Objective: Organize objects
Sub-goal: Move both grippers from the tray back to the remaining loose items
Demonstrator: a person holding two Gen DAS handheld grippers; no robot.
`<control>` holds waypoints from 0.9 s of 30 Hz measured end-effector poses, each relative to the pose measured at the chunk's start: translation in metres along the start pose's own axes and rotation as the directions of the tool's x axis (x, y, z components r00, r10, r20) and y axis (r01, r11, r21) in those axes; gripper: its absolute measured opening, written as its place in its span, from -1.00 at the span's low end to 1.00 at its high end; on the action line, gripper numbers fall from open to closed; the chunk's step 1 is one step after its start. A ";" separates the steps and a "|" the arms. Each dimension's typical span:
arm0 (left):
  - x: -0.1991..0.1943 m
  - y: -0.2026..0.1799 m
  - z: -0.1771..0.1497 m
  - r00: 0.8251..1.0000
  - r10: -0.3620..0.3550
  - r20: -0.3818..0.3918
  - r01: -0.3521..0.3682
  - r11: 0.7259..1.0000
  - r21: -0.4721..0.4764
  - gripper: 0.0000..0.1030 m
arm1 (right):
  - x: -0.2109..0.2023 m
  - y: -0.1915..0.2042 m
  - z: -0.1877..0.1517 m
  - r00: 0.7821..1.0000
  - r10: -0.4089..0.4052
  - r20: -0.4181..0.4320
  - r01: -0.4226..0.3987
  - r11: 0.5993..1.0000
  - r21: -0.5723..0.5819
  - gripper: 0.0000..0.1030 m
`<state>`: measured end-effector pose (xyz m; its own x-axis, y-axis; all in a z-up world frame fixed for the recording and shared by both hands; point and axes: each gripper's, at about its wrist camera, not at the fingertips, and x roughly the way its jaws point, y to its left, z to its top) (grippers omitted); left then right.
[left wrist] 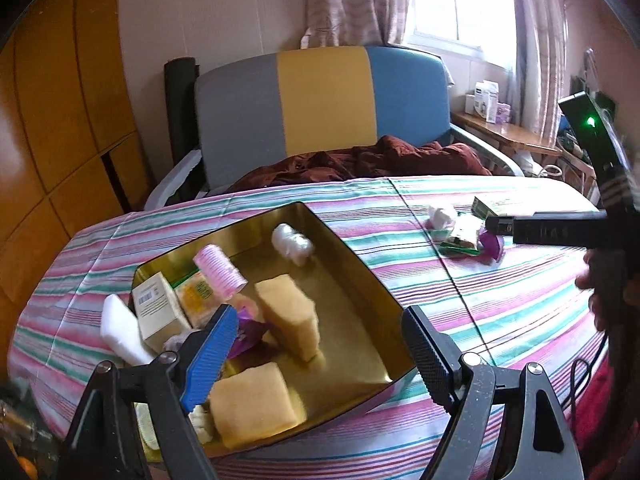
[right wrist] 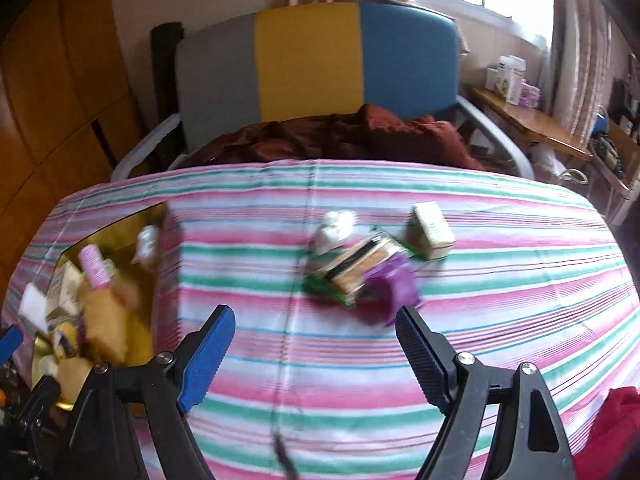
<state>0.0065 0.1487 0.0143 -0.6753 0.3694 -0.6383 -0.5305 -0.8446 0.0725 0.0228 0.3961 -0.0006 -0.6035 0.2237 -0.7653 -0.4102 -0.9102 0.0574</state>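
A gold metal tray point(left wrist: 360, 280) on the striped cloth holds two yellow sponges point(left wrist: 290, 316), a pink hair roller point(left wrist: 219, 272), a white plastic roll point(left wrist: 291, 243), small boxes point(left wrist: 158, 312) and a purple wrapper point(left wrist: 248, 332). My left gripper point(left wrist: 320, 314) hangs open over the tray's near half, with nothing between its fingers. My right gripper point(right wrist: 316, 312) is open above bare cloth. Just beyond it lie a white wad point(right wrist: 334, 228), a flat packet point(right wrist: 356, 268), a purple piece point(right wrist: 394, 284) and a pale green box point(right wrist: 430, 232).
A white pad point(left wrist: 120, 328) lies outside the tray's left wall. Behind the table stands a grey, yellow and blue chair point(right wrist: 312, 60) with a dark red cloth point(right wrist: 340, 136). A wooden side table point(right wrist: 532, 120) with boxes is at the right, a wooden cabinet point(left wrist: 60, 120) at the left.
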 end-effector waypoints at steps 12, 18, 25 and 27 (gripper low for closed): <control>0.025 -0.036 0.013 0.998 -0.050 -0.038 0.052 0.996 0.067 0.63 | 0.030 -0.102 0.036 0.989 -0.143 0.022 0.138 0.977 0.160 0.63; 0.046 -0.060 0.021 0.992 -0.089 -0.088 0.096 0.992 0.084 0.63 | 0.060 -0.158 0.016 0.984 -0.135 -0.116 0.169 0.916 0.365 0.63; 0.081 -0.088 0.040 0.975 -0.159 -0.153 0.167 0.985 0.041 0.63 | 0.076 -0.180 0.002 0.980 -0.005 -0.198 0.104 0.864 0.493 0.63; 0.091 -0.091 0.048 0.970 -0.173 -0.169 0.180 0.983 0.024 0.63 | 0.078 -0.174 0.004 0.980 0.010 -0.198 0.087 0.876 0.474 0.63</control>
<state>-0.0316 0.2782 -0.0134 -0.4771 0.4392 -0.7612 -0.6554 -0.7549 -0.0248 0.0450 0.5733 -0.0677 -0.4601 0.1415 -0.8765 -0.7360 -0.6130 0.2873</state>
